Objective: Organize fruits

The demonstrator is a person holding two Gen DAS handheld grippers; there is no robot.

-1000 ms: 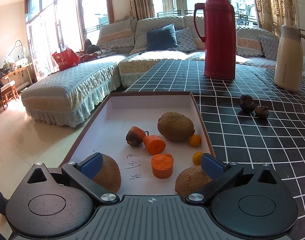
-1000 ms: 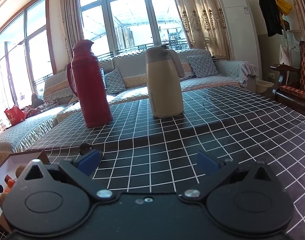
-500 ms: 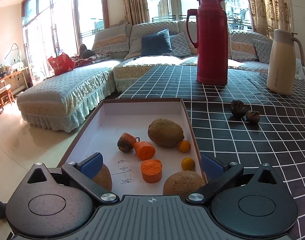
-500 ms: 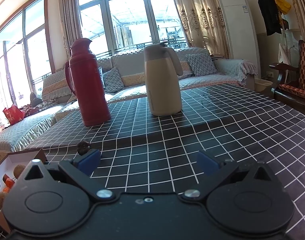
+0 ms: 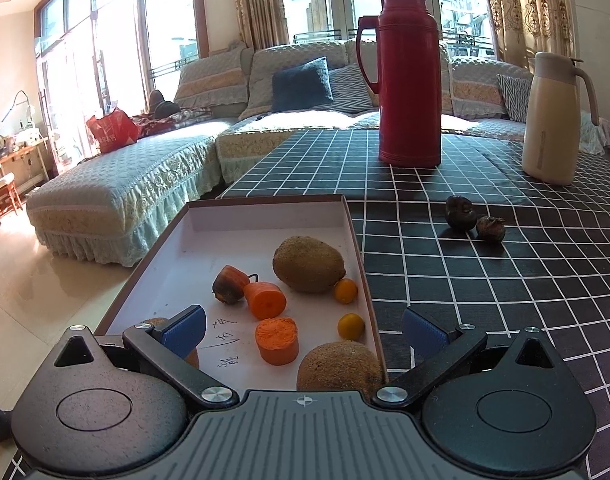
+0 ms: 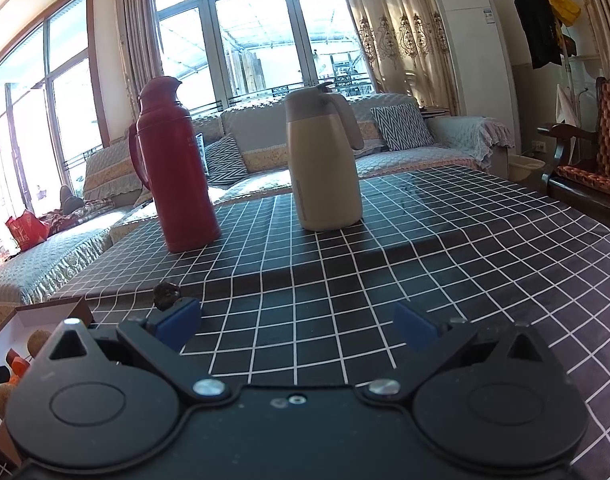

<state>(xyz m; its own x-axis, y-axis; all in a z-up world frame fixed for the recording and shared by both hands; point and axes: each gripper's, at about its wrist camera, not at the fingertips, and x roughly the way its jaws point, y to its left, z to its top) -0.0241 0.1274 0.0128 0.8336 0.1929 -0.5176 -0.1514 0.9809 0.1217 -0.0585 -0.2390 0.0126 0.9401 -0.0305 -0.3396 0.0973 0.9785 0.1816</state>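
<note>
Both of our grippers are spread wide and hold nothing. The left gripper [image 5: 303, 330] hangs over the near end of the box [image 5: 265, 204]; the right gripper [image 6: 297, 322] hangs over bare checked tablecloth [image 6: 425, 248].

Key relation: two dark fruits [image 5: 475, 222] lie outside the box, on the cloth to the right of its far right corner, touching or nearly so. From the left gripper they sit ahead and to the right, well apart. From the right gripper only one shows [image 6: 166, 295], just beyond the left fingertip; the other is hidden. We judge the right hand the nearer one, and it would need to swing left. The two lie side by side across the left view; each is roundish, so no clear long axis.

Count in the box:
- kiwis, three: one far [image 5: 309, 264], one near right [image 5: 339, 366], one mostly behind the left finger [image 5: 153, 323]
- carrot pieces, three [image 5: 265, 300]: two cut orange stubs, one with a dark end
- small orange-yellow fruits, two [image 5: 347, 308]

On the table beyond: one red flask [image 5: 409, 76], one cream jug [image 5: 553, 120].
</note>
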